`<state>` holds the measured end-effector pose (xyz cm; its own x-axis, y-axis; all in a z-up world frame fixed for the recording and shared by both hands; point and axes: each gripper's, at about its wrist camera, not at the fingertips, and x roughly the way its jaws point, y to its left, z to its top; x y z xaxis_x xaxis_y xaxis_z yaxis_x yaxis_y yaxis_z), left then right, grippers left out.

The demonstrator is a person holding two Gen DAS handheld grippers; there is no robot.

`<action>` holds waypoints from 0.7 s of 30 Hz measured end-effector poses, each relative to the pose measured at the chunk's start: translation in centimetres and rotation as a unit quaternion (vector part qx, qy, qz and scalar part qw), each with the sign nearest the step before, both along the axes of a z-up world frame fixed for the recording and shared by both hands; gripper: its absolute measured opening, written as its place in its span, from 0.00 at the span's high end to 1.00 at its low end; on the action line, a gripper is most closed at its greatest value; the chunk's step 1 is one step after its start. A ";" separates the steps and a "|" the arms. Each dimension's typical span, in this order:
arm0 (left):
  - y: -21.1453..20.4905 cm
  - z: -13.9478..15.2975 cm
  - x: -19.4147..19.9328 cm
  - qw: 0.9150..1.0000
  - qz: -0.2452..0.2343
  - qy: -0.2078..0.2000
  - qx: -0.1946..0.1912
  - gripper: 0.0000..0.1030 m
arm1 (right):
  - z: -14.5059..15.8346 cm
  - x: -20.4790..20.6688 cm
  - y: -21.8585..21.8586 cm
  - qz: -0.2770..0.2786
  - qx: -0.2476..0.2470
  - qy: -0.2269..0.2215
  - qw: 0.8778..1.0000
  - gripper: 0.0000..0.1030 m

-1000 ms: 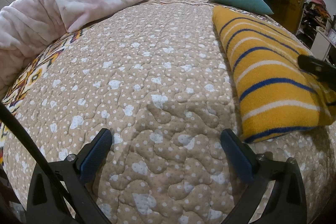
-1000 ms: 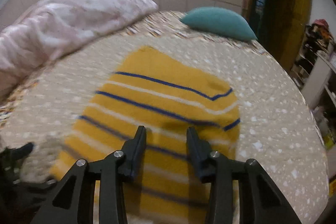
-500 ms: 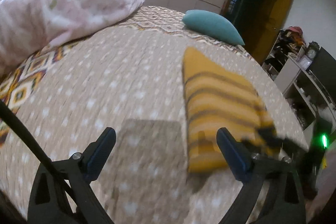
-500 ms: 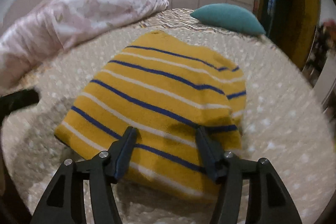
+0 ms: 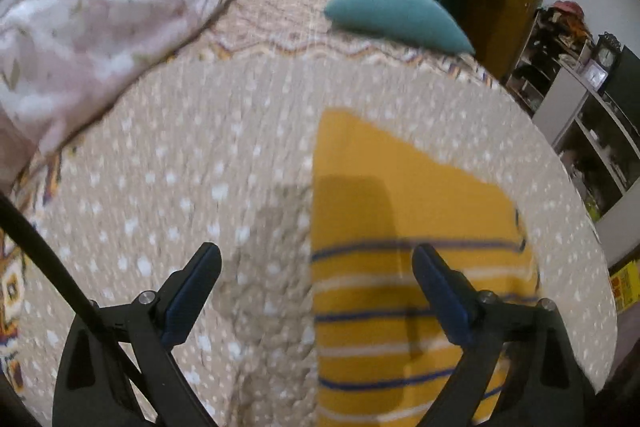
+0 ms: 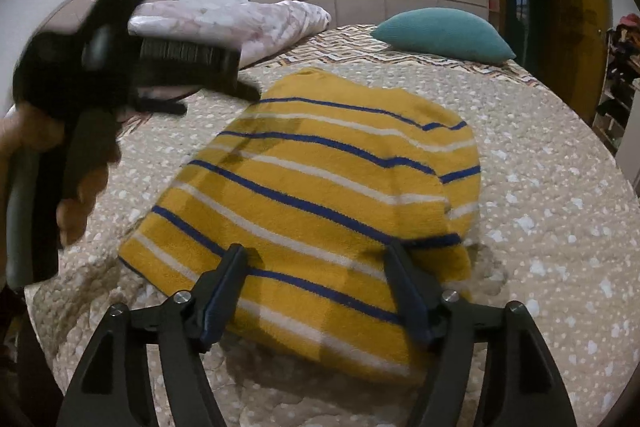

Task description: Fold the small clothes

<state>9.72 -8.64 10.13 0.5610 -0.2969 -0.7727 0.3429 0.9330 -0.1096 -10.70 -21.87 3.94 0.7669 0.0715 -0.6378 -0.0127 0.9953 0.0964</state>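
A folded yellow sweater (image 6: 320, 195) with blue and white stripes lies flat on the beige quilted bed (image 6: 540, 227). It also shows in the left wrist view (image 5: 400, 267), blurred. My right gripper (image 6: 316, 259) is open and empty, raised just above the sweater's near edge. My left gripper (image 5: 316, 259) is open and empty, raised over the sweater's left edge and the bed (image 5: 180, 167). In the right wrist view the left gripper (image 6: 240, 89) is held up to the left of the sweater.
A pink floral blanket (image 5: 92, 47) is heaped at the far left of the bed. A teal pillow (image 5: 392, 19) lies at the far end. Shelves (image 5: 580, 115) and a dark doorway stand to the right of the bed.
My left gripper has lifted and swung right, so the sweater now lies under it. My right gripper has opened wider and pulled back from the sweater.
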 end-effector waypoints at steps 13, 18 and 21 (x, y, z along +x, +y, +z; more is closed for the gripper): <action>-1.6 -0.7 1.0 0.999 -0.013 0.041 -0.009 0.06 | 2.9 -1.0 -1.5 -0.007 0.024 -0.028 0.999 0.27; -2.9 -2.4 1.2 0.998 -0.014 0.049 0.033 0.06 | 7.0 1.0 -5.7 -0.059 0.046 -0.072 0.995 0.28; -3.3 -4.4 1.3 0.997 -0.002 0.069 0.029 0.00 | 4.3 6.0 -7.7 -0.095 0.037 -0.006 0.995 0.40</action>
<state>10.98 -11.96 5.71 0.4473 -0.2515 -0.8583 0.3326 0.9376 -0.1015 -4.75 -29.61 8.25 0.7781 -0.0292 -0.6274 0.1735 0.9700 0.1701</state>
